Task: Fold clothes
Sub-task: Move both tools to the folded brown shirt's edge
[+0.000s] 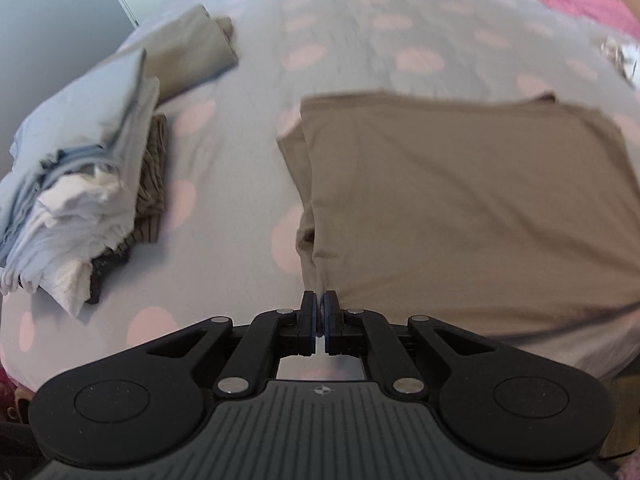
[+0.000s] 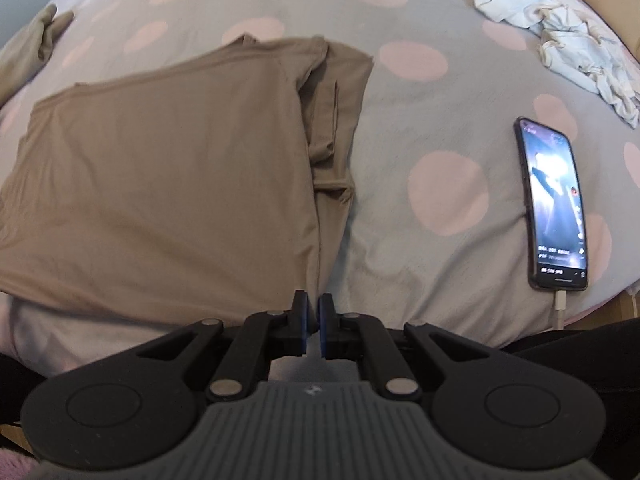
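Beneath everything spreads the grey bedcover with large pale pink dots (image 1: 248,184), filling both of my wrist views. On it, right in front of me, lies the tan soft-knit garment folded into a broad rectangle (image 1: 472,200), its layered edges stacked along the left side in my left view and along the right side in my right view (image 2: 160,168).

To the left of it, well apart, sits a pile of folded laundry in light blue, white and brown stripes (image 1: 80,184), with a second folded tan piece (image 1: 192,48) lying just behind the pile.

Far off toward the right corner of the bed is a crumpled pale blue and cream cloth (image 2: 560,36). Nearer me on that side rests a dark smartphone with its screen lit (image 2: 556,200), a white charging cable (image 2: 559,308) plugged into its near end.

My left gripper (image 1: 320,304) has its pads pressed together on the near left corner of the tan garment, a pinch of fabric caught between them. My right gripper (image 2: 313,304) sits at the garment's near right edge with a narrow gap between its fingers, and I see no cloth in that gap.
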Available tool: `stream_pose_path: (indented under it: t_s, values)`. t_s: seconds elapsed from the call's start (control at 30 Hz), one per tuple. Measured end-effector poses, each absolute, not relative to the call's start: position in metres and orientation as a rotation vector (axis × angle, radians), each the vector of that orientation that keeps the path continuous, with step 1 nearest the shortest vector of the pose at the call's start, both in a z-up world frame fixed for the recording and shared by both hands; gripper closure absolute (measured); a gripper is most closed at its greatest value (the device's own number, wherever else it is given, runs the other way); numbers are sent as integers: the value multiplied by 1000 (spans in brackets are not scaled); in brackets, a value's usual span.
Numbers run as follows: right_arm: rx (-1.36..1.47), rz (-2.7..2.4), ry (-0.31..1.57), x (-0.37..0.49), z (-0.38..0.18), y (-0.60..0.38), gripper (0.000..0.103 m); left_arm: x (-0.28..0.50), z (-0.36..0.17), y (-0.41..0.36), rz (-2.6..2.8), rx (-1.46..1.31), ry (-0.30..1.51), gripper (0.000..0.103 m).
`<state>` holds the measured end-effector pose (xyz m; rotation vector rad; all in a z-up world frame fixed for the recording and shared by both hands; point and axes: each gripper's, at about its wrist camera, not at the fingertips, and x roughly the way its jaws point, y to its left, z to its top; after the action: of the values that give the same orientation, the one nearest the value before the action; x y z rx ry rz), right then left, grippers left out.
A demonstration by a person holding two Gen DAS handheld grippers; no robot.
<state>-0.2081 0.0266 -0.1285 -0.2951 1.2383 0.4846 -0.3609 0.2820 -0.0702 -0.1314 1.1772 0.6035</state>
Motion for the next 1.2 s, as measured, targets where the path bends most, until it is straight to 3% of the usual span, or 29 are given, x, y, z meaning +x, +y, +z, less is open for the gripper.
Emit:
stream_pose_path:
  t_s: [0.33,0.47,0.63,0.77,1.1,1.2]
  values:
    - [-374,457,1285,-211,-138,30,89,-358,-94,284,608,-138,1304,96]
    - [-353,426,1205,-214,-120,24,73,-361,-77,288,627,-188,1209,94]
    - [-364,477,1071,-222,-96,32,67,-357,-62,293,638,-210,1127,90]
    - [-395,558,998,-227,-83,44,55,-354,-50,297,646,-227,1061,90]
    - [-436,699,1045,-207,-72,90,53,-317,-34,304,575,-211,1003,88]
    - [-404,698,1091,-176,-71,95,47,-297,-33,309,563,-167,1002,85]
